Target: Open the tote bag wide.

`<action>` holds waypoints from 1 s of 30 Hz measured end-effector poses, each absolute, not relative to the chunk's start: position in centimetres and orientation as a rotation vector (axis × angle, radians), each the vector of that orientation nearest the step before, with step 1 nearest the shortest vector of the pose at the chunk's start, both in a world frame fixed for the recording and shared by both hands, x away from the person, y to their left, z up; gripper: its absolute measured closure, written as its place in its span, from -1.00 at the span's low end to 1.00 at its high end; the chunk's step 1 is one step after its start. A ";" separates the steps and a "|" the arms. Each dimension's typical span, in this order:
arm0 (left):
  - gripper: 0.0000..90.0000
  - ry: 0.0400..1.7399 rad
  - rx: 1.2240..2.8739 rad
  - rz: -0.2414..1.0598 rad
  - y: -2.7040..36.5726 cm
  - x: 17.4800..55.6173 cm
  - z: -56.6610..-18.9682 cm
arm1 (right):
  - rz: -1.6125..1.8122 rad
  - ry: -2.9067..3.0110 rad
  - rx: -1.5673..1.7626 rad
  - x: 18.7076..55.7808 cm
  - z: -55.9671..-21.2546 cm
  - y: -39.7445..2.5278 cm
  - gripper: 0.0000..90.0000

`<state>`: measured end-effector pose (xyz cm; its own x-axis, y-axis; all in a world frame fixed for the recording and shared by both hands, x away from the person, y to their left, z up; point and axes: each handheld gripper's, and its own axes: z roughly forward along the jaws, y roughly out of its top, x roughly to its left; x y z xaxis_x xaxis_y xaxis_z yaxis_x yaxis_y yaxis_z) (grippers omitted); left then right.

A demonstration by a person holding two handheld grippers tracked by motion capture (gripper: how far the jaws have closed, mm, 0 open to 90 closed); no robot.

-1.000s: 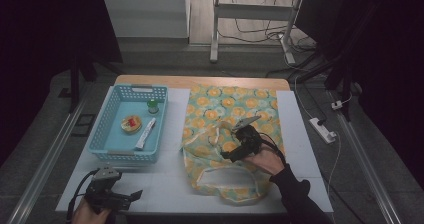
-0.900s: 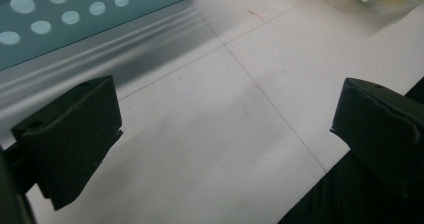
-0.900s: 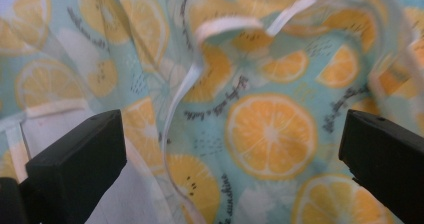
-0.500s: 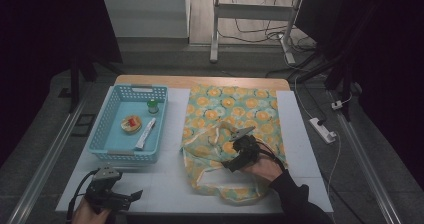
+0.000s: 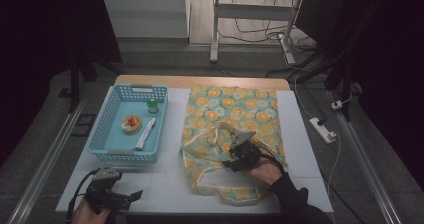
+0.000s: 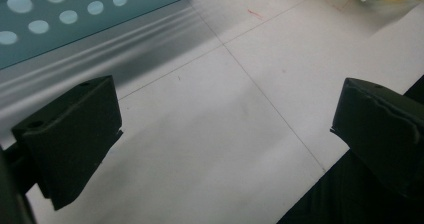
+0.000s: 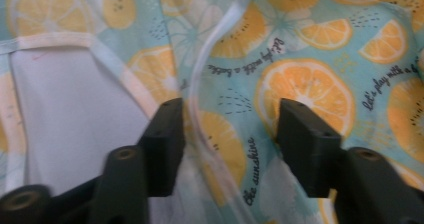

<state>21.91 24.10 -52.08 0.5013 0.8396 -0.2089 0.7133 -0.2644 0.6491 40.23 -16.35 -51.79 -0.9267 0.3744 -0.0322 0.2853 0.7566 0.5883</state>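
Your right gripper (image 5: 239, 156) sits over the near half of the bag (image 5: 235, 119), which lies flat on the tabletop (image 5: 170, 184) right of the basket (image 5: 107, 134). Its jaws are spread, with a fold of bag edge between them, not pinched. Your left gripper (image 5: 125, 198) rests low at the near-left corner, jaws spread over bare tabletop, just in front of the basket.

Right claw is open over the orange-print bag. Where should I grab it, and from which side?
Take the bag by the raised fold of cloth at its mouth edge, between the open jaws of the right claw. Come straight down from above: the bag lies flat on the table, so only that lifted ridge gives the jaws something to pinch.
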 end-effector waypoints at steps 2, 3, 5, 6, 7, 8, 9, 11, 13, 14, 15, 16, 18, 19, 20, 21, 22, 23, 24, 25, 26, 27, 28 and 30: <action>-1.00 1.269 2.043 0.228 24.1 21.9 -52.1 | 0.898 2.820 0.510 40.1 -51.7 -16.4 0.35; -1.00 1.270 2.043 0.229 24.1 21.9 -52.1 | 0.901 2.823 0.493 40.1 -51.6 -16.3 0.42; -1.00 1.269 2.044 0.228 24.1 21.9 -52.1 | 0.894 2.834 0.478 39.9 -51.6 -16.2 0.58; -1.00 1.269 2.043 0.227 24.1 21.9 -52.1 | 0.889 2.840 0.465 39.9 -51.5 -16.2 0.69; -1.00 1.270 2.043 0.227 24.1 21.9 -52.1 | 0.889 2.849 0.464 39.8 -51.5 -16.1 0.75; -1.00 1.270 2.043 0.227 24.1 21.9 -52.1 | 0.889 2.854 0.471 39.8 -51.4 -16.1 0.84; -1.00 1.270 2.043 0.227 24.1 21.9 -52.1 | 0.887 2.867 0.473 39.9 -51.4 -16.1 0.86; -1.00 1.270 2.044 0.226 24.1 21.9 -52.1 | 0.900 2.873 0.508 40.1 -51.4 -16.2 0.91; -1.00 1.270 2.045 0.226 24.1 21.9 -52.1 | 0.916 2.879 0.541 40.4 -51.3 -16.4 0.95; -1.00 1.270 2.044 0.226 24.1 22.0 -52.1 | 0.929 2.879 0.550 40.5 -51.3 -16.5 0.97; -1.00 1.270 2.044 0.226 24.1 22.0 -52.1 | 0.940 2.876 0.553 40.6 -51.2 -16.6 0.99; -1.00 1.270 2.044 0.225 24.1 22.0 -52.1 | 0.950 2.876 0.558 40.6 -51.1 -16.6 0.99; -1.00 1.271 2.044 0.225 24.1 22.0 -52.1 | 0.969 2.875 0.551 40.7 -50.8 -16.7 1.00; -1.00 1.271 2.045 0.224 24.1 22.0 -52.1 | 0.971 2.880 0.544 40.7 -50.7 -16.7 1.00; -1.00 1.272 2.044 0.224 24.1 22.0 -52.1 | 0.972 2.879 0.534 40.7 -50.6 -16.7 1.00; -1.00 1.272 2.045 0.224 24.1 22.0 -52.1 | 0.975 2.874 0.528 40.7 -50.5 -16.7 1.00; -1.00 1.272 2.045 0.223 24.1 22.0 -52.1 | 0.982 2.867 0.526 40.6 -50.3 -16.7 1.00; -1.00 1.273 2.045 0.222 24.1 22.0 -52.1 | 0.990 2.854 0.517 40.6 -50.2 -16.7 1.00; -1.00 1.274 2.044 0.221 24.1 22.0 -52.1 | 1.000 2.840 0.515 40.5 -49.9 -16.7 1.00; -1.00 1.274 2.045 0.220 24.1 22.0 -52.1 | 1.010 2.832 0.518 40.5 -49.7 -16.7 1.00; -1.00 1.275 2.045 0.219 24.1 22.0 -52.1 | 1.026 2.817 0.525 40.5 -49.5 -16.7 1.00; -1.00 1.274 2.045 0.219 24.1 22.0 -52.1 | 1.038 2.799 0.533 40.5 -49.3 -16.7 1.00; -1.00 1.274 2.046 0.219 24.1 22.0 -52.1 | 1.046 2.792 0.552 40.6 -49.2 -16.8 1.00; -1.00 1.276 2.045 0.218 24.1 22.1 -52.1 | 1.059 2.781 0.571 40.7 -49.0 -16.8 1.00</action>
<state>22.06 24.06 -52.11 0.4993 0.8394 -0.2149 0.7206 -0.2646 0.6409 40.75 -16.81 -48.98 -0.9229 0.3839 0.0288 0.3058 0.6858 0.6605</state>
